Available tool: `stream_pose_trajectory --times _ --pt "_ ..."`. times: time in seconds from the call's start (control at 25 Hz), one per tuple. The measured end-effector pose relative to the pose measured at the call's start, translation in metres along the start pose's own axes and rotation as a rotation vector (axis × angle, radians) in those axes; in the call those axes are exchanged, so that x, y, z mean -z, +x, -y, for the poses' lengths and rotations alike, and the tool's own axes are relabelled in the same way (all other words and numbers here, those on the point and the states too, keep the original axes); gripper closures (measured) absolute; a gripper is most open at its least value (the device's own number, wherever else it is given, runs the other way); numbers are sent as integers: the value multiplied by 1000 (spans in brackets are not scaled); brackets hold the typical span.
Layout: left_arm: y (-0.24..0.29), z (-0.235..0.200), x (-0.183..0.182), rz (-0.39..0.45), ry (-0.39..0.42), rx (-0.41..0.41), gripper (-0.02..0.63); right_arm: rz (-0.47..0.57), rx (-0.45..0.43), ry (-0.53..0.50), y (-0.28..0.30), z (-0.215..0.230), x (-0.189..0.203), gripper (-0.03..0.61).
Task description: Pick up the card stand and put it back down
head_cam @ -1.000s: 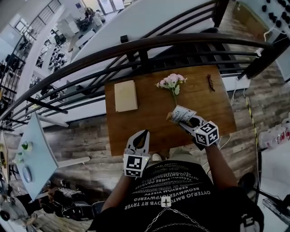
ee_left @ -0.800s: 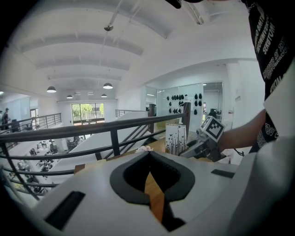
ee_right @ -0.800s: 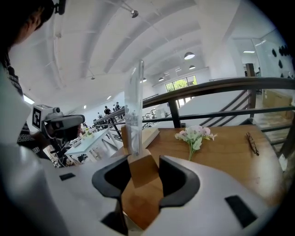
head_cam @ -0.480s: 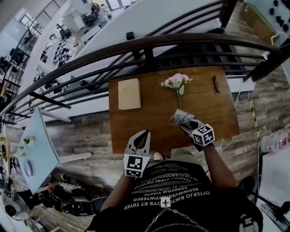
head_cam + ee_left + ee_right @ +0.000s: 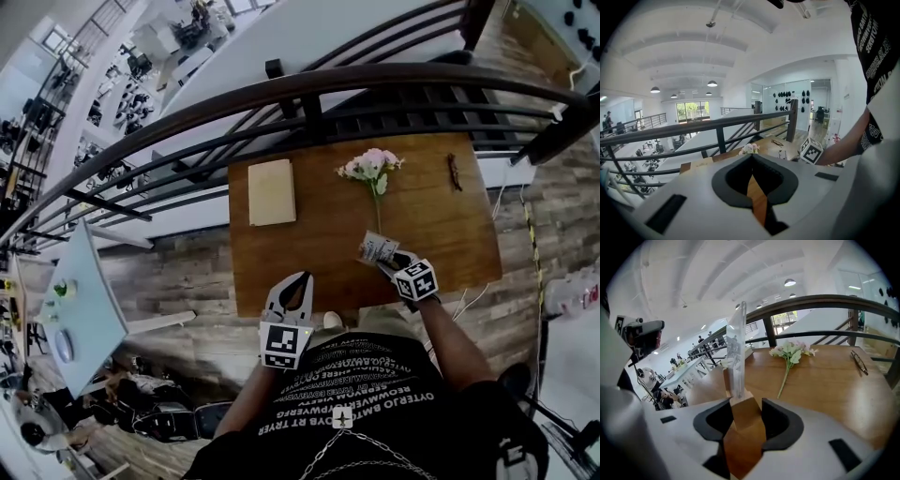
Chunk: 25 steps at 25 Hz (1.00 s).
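Note:
The card stand (image 5: pixel 377 247) is a small wooden block (image 5: pixel 745 414) with a clear upright sheet (image 5: pixel 736 350) holding a printed card. My right gripper (image 5: pixel 385 258) is shut on the block, which sits between its jaws (image 5: pixel 746 405). It hangs low over the near right part of the wooden table (image 5: pixel 309 253); whether the block touches the top I cannot tell. My left gripper (image 5: pixel 301 277) stays at the table's near edge, fingertips together, nothing in it (image 5: pixel 751 157).
A pink flower sprig (image 5: pixel 372 167) lies behind the stand, stem toward me (image 5: pixel 791 354). A beige notebook (image 5: pixel 272 191) is at the far left, dark glasses (image 5: pixel 456 172) at the far right. A dark railing (image 5: pixel 309 89) runs behind the table.
My right gripper has sunk toward the tabletop with the card stand still in it. The left gripper has stayed where it was.

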<state>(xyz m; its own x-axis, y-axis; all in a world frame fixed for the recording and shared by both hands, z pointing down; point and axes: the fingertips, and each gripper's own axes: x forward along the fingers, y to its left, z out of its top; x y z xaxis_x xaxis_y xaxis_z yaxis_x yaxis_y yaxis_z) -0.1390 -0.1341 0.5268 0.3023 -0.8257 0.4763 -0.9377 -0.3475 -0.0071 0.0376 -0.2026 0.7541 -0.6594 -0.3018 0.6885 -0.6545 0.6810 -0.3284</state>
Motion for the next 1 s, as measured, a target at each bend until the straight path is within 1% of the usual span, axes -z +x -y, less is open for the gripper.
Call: stream_pose_trajectory --times 0.24,0.4,0.52,0.76,0.92,1.0 --pt "-2 -1 5 -22 -1 -16 594 -86 33 -58 23 14 32 393" --pt "-6 -4 6 -35 -2 -33 594 -136 32 -91 34 18 50 393" --pt "-8 -8 10 -48 -2 -47 594 -131 25 -107 40 19 53 391" --pt "-13 -9 15 -64 -6 -60 594 -152 50 -195 52 22 59 383" --pt "-12 -8 16 -61 -3 -52 594 -164 45 -192 52 23 61 380" --pt "-10 -7 14 -53 1 -43 594 -166 42 -193 48 23 62 345"
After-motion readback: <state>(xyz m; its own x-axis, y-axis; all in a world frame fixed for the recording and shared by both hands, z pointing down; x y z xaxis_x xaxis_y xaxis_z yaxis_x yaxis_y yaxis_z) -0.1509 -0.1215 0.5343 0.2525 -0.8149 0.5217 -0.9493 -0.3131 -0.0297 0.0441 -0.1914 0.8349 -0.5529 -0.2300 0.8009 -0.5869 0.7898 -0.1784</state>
